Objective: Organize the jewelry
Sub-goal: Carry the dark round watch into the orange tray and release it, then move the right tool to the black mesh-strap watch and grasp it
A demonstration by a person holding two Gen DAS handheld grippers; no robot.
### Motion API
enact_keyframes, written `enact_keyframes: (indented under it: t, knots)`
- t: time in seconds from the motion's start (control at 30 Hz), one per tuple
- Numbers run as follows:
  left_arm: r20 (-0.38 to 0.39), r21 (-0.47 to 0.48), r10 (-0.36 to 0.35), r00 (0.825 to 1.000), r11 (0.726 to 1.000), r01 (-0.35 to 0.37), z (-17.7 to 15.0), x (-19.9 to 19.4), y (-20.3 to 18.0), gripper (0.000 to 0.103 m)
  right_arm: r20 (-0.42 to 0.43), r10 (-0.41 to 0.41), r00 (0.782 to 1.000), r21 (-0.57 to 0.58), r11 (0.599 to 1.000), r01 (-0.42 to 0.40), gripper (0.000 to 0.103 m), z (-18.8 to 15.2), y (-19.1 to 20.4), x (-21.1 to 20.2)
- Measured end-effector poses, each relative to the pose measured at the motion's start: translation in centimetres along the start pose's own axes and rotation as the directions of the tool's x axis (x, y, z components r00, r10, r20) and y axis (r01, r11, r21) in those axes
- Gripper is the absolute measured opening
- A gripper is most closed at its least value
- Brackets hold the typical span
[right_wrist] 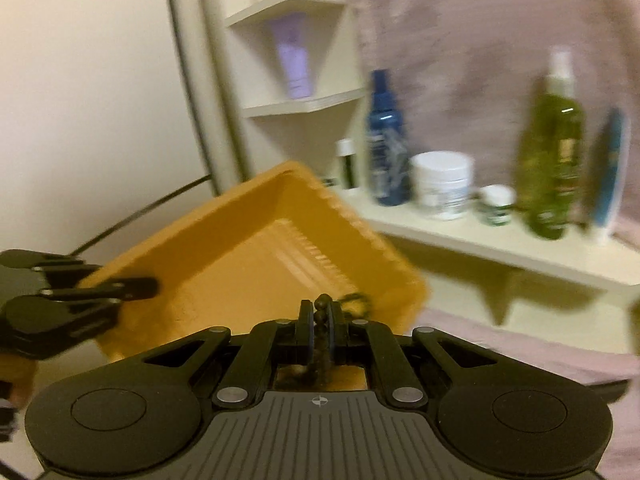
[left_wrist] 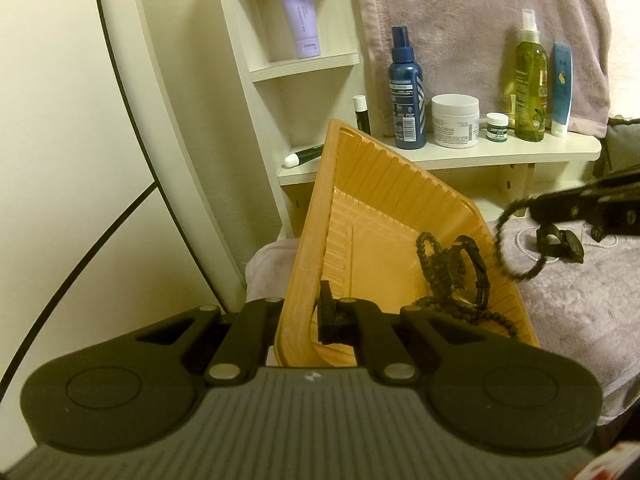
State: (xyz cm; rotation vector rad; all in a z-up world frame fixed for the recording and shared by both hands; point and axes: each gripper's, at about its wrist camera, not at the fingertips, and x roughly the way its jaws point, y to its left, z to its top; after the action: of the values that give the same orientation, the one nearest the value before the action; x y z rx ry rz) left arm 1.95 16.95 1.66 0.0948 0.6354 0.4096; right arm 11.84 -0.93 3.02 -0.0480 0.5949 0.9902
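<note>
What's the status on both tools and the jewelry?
Left tool shut on orange tray rim, tray tilted. Right tool shut on dark beaded strand. Watch and beads in tray. Nothing blocking.

You've got a cream wall (left_wrist: pixel 60 120) left, a white corner shelf (left_wrist: pixel 500 152) of toiletries ahead, mauve towel (left_wrist: pixel 460 8) hanging behind it.

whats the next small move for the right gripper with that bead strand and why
Probably carry the dark bead strand over the orange tray and open. The right gripper pinches it beside the rim, while the left gripper holds the tray tilted, other jewelry already inside.
</note>
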Motion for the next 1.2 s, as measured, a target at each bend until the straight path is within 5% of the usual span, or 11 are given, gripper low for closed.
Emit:
enact_keyframes:
  t: [0.47, 0.53, 0.6, 1.2]
  knots:
    - [0.000, -0.003, -0.004, 1.000, 1.000, 0.004, 0.1, 0.1, 0.2, 0.005, -0.075, 0.164, 0.984, 0.076, 0.984, -0.159, 0.008, -0.1, 2.2, 3.5]
    - [0.000, -0.004, -0.005, 1.000, 1.000, 0.005, 0.1, 0.1, 0.1, 0.005, -0.077, 0.156, 0.985, 0.096, 0.984, -0.149, 0.020, -0.3, 1.8, 3.6]
    - [0.000, -0.003, -0.004, 1.000, 1.000, 0.004, 0.1, 0.1, 0.1, 0.005, -0.066, 0.142, 0.988, 0.110, 0.985, -0.134, 0.051, -0.4, 1.4, 3.3]
    - [0.000, -0.001, -0.002, 1.000, 1.000, 0.002, 0.0, 0.1, 0.1, 0.005, -0.039, -0.056, 0.998, 0.237, 0.970, 0.063, 0.052, -4.5, -3.8, -1.6]
